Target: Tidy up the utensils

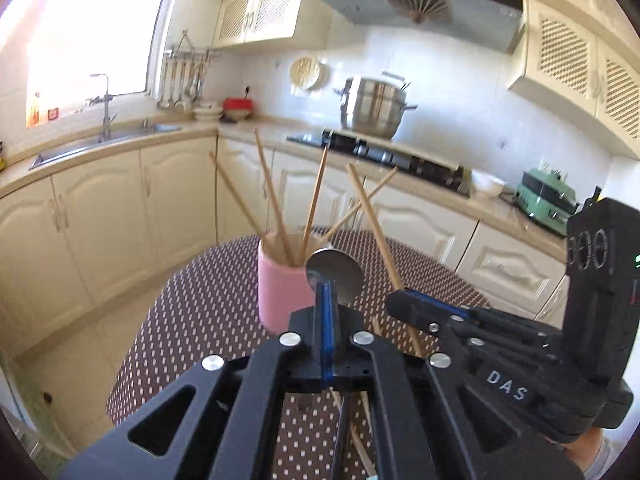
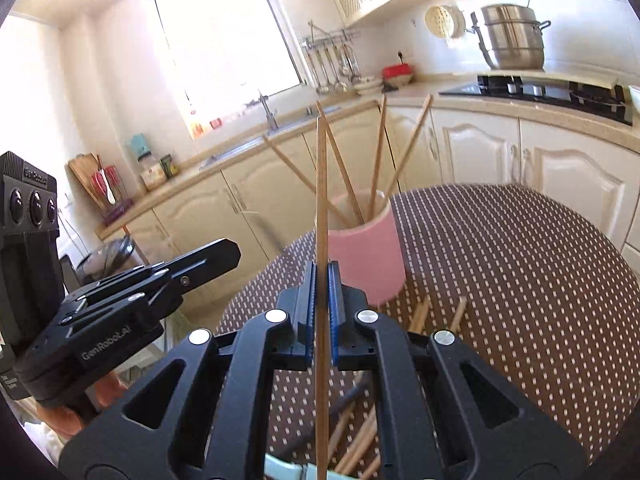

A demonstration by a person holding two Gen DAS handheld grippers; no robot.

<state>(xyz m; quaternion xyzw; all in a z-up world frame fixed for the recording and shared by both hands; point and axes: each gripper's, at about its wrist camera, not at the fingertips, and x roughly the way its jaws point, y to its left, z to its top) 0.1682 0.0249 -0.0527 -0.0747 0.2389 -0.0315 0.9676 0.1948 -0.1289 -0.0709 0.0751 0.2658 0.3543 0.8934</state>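
Note:
A pink cup (image 1: 280,296) (image 2: 366,256) stands on the dotted table and holds several wooden chopsticks (image 1: 272,196) (image 2: 378,160). My left gripper (image 1: 327,300) is shut on a metal spoon (image 1: 338,276), its bowl up, just right of the cup. My right gripper (image 2: 322,288) is shut on one wooden chopstick (image 2: 322,208), held upright in front of the cup; it also shows in the left wrist view (image 1: 416,308) with the chopstick (image 1: 372,224). More loose chopsticks (image 2: 360,440) lie on the table under the grippers.
The brown dotted tablecloth (image 2: 500,264) covers a round table. Cream cabinets (image 1: 100,216), a sink (image 1: 104,140), a black hob (image 1: 384,152) with a steel pot (image 1: 372,108) and a green appliance (image 1: 546,196) line the counter behind.

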